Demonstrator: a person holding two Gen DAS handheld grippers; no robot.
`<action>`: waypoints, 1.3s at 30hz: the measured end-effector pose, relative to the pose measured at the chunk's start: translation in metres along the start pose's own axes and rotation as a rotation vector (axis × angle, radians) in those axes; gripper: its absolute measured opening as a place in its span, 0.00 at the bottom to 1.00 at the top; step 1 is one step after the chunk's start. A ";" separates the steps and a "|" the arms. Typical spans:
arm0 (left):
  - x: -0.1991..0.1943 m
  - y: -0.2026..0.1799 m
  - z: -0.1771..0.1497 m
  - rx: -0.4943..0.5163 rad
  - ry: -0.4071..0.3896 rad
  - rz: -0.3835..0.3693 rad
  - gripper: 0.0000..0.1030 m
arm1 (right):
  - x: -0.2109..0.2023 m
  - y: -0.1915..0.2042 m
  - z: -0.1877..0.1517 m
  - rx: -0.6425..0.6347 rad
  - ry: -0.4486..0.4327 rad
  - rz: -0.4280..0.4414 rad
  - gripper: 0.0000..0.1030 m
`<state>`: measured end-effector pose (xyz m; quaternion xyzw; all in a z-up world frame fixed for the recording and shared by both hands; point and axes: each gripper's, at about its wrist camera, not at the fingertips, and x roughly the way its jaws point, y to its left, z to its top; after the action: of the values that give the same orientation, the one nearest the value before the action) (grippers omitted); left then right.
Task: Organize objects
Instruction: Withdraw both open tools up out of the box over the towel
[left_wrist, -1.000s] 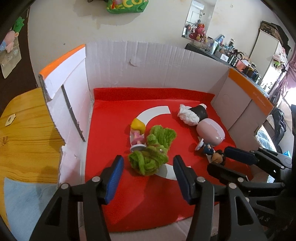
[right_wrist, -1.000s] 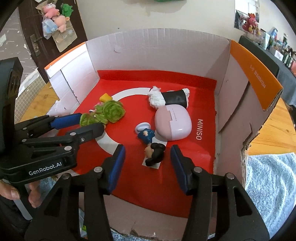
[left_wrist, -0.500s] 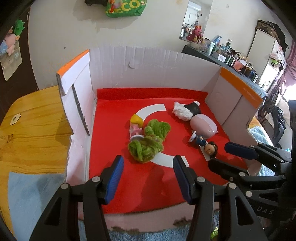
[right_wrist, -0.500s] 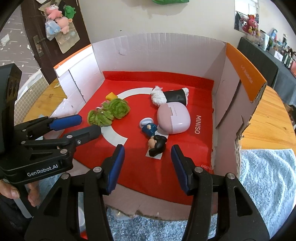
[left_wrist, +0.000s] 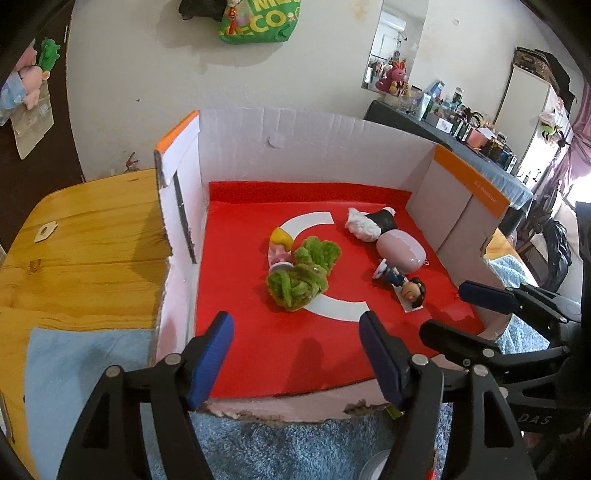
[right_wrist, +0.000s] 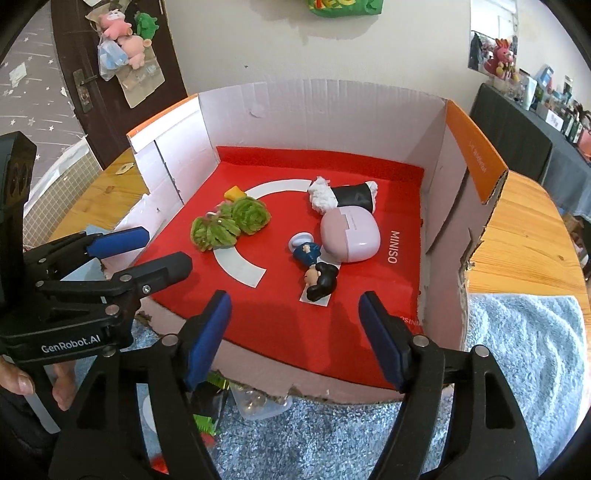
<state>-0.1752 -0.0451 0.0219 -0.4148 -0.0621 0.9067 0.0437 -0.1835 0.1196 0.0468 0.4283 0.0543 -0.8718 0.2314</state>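
1. left tool (left_wrist: 295, 354) stands with its jaws apart and nothing between them; they have just been opening. seen from the left wrist, it hangs over the near edge of the cardboard box (left_wrist: 280, 147) on the counter (left_wrist: 85, 236). inside, the green fuzzy toy (left_wrist: 301, 277) lies mid-floor against a small pink figurine (left_wrist: 279, 248), both loose.
2. right tool (right_wrist: 293, 332), in the right wrist view, is likewise apart and empty, its jaws just opened, above the box's near edge. the dark-haired figurine (right_wrist: 319, 278) lies just beyond it, touching the pink case (right_wrist: 349, 236); a black and white toy (right_wrist: 343, 195) sits behind.
3. judgement: a drop-off looks finished. next comes fetching the clutter on the blue mat (right_wrist: 517, 350) near the counter's front edge; the box's near wall stands in the way.
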 end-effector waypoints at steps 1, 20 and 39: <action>-0.001 0.000 -0.001 0.000 0.001 0.001 0.70 | -0.001 0.001 -0.001 0.000 -0.002 0.000 0.69; -0.023 0.000 -0.016 0.001 -0.022 0.017 0.86 | -0.024 0.004 -0.012 0.005 -0.030 -0.024 0.72; -0.044 -0.002 -0.030 -0.019 -0.040 0.030 0.94 | -0.054 0.002 -0.031 0.034 -0.082 -0.041 0.85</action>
<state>-0.1237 -0.0463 0.0355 -0.3978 -0.0653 0.9148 0.0246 -0.1316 0.1462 0.0694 0.3948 0.0389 -0.8940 0.2081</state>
